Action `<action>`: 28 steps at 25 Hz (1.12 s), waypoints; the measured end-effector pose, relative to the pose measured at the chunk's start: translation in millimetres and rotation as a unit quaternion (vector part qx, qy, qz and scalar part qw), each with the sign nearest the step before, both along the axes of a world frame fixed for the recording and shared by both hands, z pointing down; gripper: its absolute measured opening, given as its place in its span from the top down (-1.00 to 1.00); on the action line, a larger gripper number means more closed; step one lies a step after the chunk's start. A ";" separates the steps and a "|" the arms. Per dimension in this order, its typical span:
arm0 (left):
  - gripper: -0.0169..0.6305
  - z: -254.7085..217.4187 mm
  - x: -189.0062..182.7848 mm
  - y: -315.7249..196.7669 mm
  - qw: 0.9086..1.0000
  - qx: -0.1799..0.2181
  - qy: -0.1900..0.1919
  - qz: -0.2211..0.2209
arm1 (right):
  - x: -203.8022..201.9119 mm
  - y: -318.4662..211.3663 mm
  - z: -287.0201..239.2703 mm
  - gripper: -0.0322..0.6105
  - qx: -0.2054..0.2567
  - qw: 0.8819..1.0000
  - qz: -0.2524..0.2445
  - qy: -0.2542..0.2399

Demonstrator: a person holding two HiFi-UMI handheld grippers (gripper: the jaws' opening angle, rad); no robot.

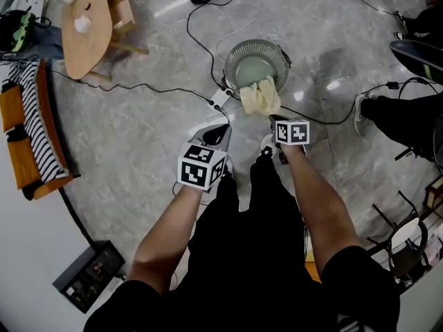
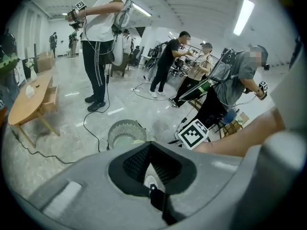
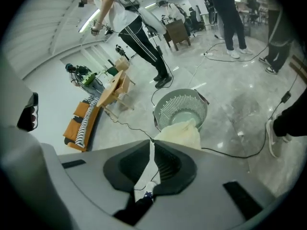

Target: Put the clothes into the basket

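The right gripper (image 3: 152, 145) is pinching a soft pale yellow cloth (image 3: 180, 132), with its jaws squeezing shut on it. The cloth is hanging down at the near edge of the round grey plastic basket (image 3: 181, 107), which is sitting on the shiny grey stone floor (image 1: 138, 130). The left gripper (image 2: 149, 150) is carrying nothing. Its jaws are pressing together, and it is waiting beside the right one.

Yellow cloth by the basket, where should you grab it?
Grab the yellow cloth at its bunched near edge, coming from the person's side. That edge sticks out past the basket rim, and the right gripper seems shut on it there.
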State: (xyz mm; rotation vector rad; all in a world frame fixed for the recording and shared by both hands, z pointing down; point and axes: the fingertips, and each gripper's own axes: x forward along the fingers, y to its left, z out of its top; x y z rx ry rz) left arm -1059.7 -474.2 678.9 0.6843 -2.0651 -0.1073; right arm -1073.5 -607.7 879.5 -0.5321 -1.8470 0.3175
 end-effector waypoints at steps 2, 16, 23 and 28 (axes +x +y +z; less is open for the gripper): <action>0.97 -2.4 2.8 -1.8 1.000 0.000 -0.001 0.005 | 9.6 4.9 4.3 0.64 -0.001 1.000 -0.019 0.025; 0.97 -58.3 21.9 12.6 0.998 0.023 -0.047 0.039 | 43.7 25.2 -139.6 0.69 -0.052 0.994 0.039 -0.087; 0.97 -114.4 41.5 20.6 0.993 0.053 -0.087 0.067 | 52.6 41.7 -265.7 0.85 -0.088 0.976 0.042 -0.194; 0.97 -155.4 54.7 27.7 0.987 0.076 -0.116 0.085 | 70.7 56.4 -332.7 0.85 -0.110 0.962 0.055 -0.245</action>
